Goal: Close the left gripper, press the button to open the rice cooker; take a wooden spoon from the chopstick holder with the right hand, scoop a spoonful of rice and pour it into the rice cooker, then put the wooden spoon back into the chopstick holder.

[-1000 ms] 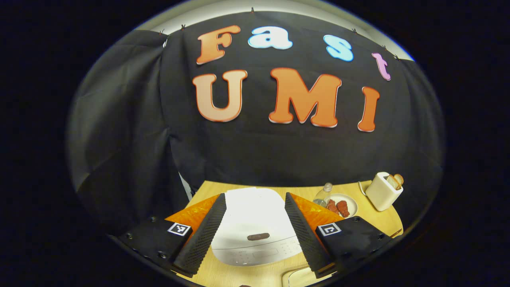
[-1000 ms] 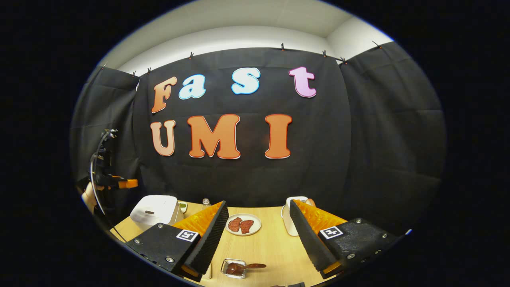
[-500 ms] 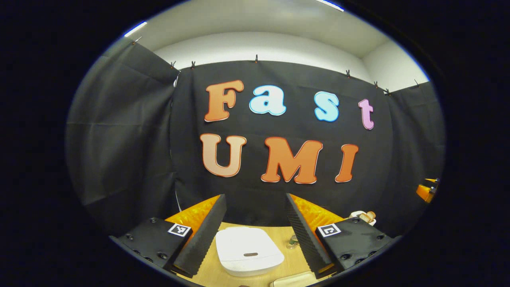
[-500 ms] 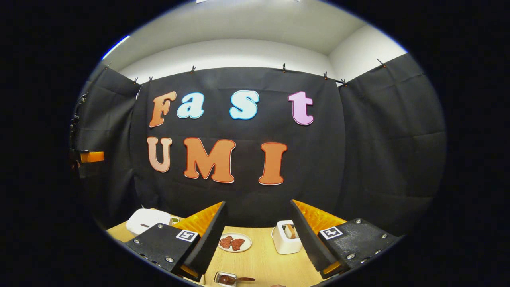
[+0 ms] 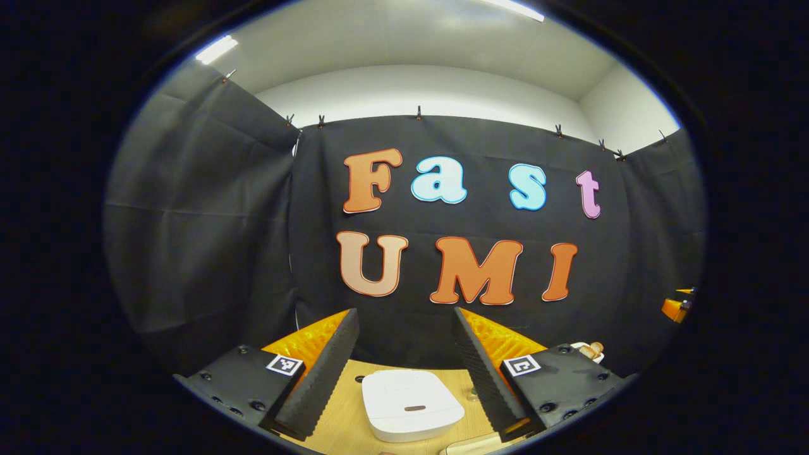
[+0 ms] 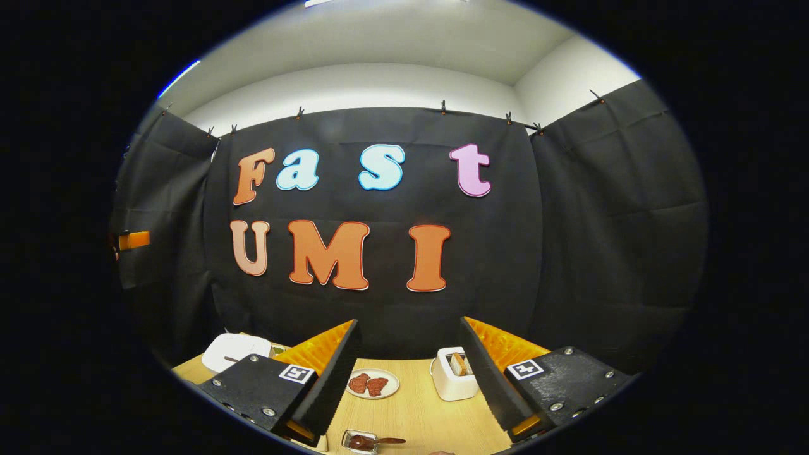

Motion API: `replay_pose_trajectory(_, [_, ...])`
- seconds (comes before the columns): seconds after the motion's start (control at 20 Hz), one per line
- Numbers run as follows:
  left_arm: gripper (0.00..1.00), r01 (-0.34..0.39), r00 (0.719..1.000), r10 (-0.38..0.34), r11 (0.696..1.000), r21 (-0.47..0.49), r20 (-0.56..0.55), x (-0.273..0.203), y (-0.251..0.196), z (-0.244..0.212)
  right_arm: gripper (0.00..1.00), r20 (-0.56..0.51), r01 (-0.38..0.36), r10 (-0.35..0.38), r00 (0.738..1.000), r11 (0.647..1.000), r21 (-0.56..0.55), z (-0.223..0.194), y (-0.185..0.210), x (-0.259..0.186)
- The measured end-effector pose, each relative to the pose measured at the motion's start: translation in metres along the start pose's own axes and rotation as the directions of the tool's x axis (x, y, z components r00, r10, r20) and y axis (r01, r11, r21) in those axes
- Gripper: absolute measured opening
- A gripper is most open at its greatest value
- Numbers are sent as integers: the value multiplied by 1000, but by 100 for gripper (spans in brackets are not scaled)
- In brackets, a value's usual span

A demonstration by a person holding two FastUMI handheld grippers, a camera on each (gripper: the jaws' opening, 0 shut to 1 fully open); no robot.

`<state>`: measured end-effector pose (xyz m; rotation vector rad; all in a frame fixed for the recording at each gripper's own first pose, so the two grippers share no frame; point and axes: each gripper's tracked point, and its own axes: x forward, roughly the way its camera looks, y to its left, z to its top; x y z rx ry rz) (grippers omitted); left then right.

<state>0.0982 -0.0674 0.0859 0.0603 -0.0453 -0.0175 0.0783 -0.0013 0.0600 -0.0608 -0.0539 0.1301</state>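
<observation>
A black cloth wall backs a pale wooden table [image 5: 344,417] in a small booth. In the left gripper view, the left claw [image 5: 404,370] hangs above the table with its fingers spread wide apart, holding nothing. Straight ahead and below, framed in the gap between its fingers, sits the white rice cooker [image 5: 412,412], lid down, its small dark button [image 5: 414,408] facing up near the front edge. In the right gripper view, the right claw [image 6: 409,373] is also wide open and empty. The cooker [image 6: 235,351] lies far off to its left. A plate of meat [image 6: 373,383] and a toaster [image 6: 454,373] lie ahead. The left claw is much nearer the button.
</observation>
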Motion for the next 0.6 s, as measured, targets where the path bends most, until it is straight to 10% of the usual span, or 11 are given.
replay_pose_trajectory(0.6, [98,36,999,-35,999,12,-17,-4,-26,-10,95,-37,22,-21,999,999,28,-17,-21,-11])
